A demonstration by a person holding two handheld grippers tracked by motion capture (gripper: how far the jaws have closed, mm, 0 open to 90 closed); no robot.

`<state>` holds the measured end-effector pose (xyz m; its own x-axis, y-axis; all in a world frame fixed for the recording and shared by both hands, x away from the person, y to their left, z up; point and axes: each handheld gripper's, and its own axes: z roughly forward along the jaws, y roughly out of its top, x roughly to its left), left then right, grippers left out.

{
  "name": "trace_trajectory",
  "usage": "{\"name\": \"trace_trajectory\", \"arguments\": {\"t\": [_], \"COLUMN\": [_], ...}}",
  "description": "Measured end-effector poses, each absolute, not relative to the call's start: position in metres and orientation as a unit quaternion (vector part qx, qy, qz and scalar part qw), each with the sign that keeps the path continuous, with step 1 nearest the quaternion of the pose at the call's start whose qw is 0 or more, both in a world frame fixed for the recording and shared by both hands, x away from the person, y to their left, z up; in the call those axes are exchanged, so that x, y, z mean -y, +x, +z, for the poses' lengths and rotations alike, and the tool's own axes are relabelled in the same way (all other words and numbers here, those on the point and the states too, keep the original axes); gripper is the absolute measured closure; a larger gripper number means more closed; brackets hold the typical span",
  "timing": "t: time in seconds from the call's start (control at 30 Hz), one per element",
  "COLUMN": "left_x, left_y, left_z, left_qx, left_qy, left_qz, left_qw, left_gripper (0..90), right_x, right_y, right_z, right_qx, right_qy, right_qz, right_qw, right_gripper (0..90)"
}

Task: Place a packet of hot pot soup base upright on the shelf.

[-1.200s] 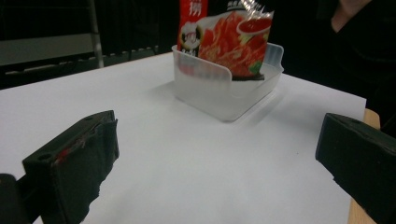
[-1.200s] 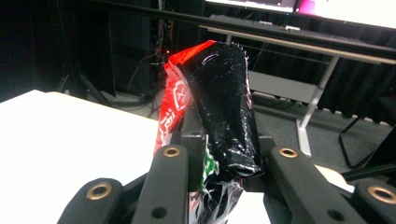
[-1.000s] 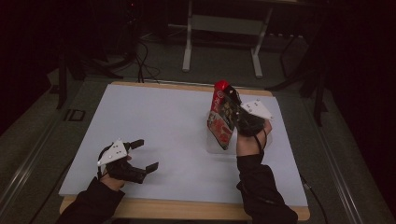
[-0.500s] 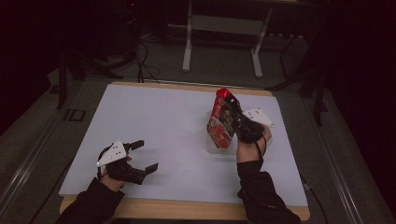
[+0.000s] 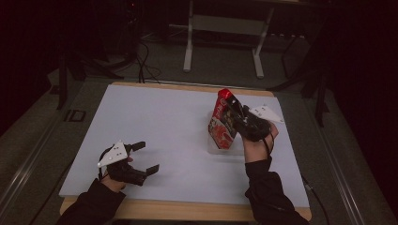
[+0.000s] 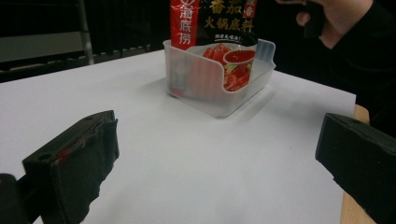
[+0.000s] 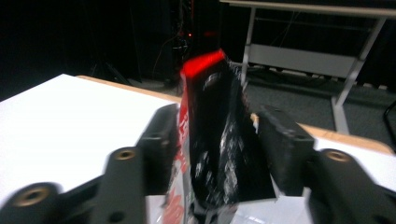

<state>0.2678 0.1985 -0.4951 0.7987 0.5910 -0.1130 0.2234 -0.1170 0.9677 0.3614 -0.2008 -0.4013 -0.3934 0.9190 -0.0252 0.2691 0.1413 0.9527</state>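
A red and black printed pouch [image 5: 224, 119] stands tilted in a clear plastic bin [image 5: 220, 146] at the right of the white table top [image 5: 159, 117]. My right gripper [image 5: 233, 110] is shut on the pouch's upper part from the right. In the right gripper view the pouch [image 7: 212, 135] is pinched between the two black jaws of that gripper [image 7: 219, 123]. My left gripper [image 5: 148, 157] rests open near the table's front left corner, nothing in it. From the left gripper view, its gripper [image 6: 217, 156] faces the bin [image 6: 219, 84] and the pouch [image 6: 210, 21] across bare table.
A wooden edge [image 5: 187, 211] runs along the table's front. Behind the table stand a metal frame [image 5: 223, 28] and cables on the dark floor. The person's right hand [image 6: 336, 18] is above the bin in the left gripper view.
The right gripper has lowered the pouch slightly and stood it more upright in the bin. The left gripper has stayed where it was, open.
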Motion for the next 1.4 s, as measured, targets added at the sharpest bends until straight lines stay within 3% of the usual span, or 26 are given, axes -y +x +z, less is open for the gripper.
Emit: {"name": "trace_trajectory", "arguments": {"t": [0.13, 0.33, 0.87, 1.4], "left_x": [-0.198, -0.199, -0.2, -0.199], "left_y": [0.268, 0.266, 0.264, 0.263], "left_z": [-0.495, -0.495, -0.494, -0.493], "left_qx": [-0.275, -0.272, -0.267, -0.261], "left_qy": [0.733, 0.736, 0.735, 0.735], "left_qz": [0.154, 0.153, 0.153, 0.15], "left_qw": [0.603, 0.601, 0.604, 0.608], "left_gripper": [0.0, 0.0, 0.0, 0.0], "right_x": [0.201, 0.199, 0.192, 0.186], "right_y": [0.361, 0.353, 0.311, 0.279], "right_z": [-0.386, -0.368, -0.353, -0.393], "right_qx": [-0.691, -0.703, -0.721, -0.762], "right_qy": [0.419, 0.389, 0.328, 0.285], "right_qz": [0.499, 0.523, 0.56, 0.546], "right_qw": [0.312, 0.285, 0.244, 0.2], "right_gripper": [27.6, 14.6, 12.4, 13.0]}}
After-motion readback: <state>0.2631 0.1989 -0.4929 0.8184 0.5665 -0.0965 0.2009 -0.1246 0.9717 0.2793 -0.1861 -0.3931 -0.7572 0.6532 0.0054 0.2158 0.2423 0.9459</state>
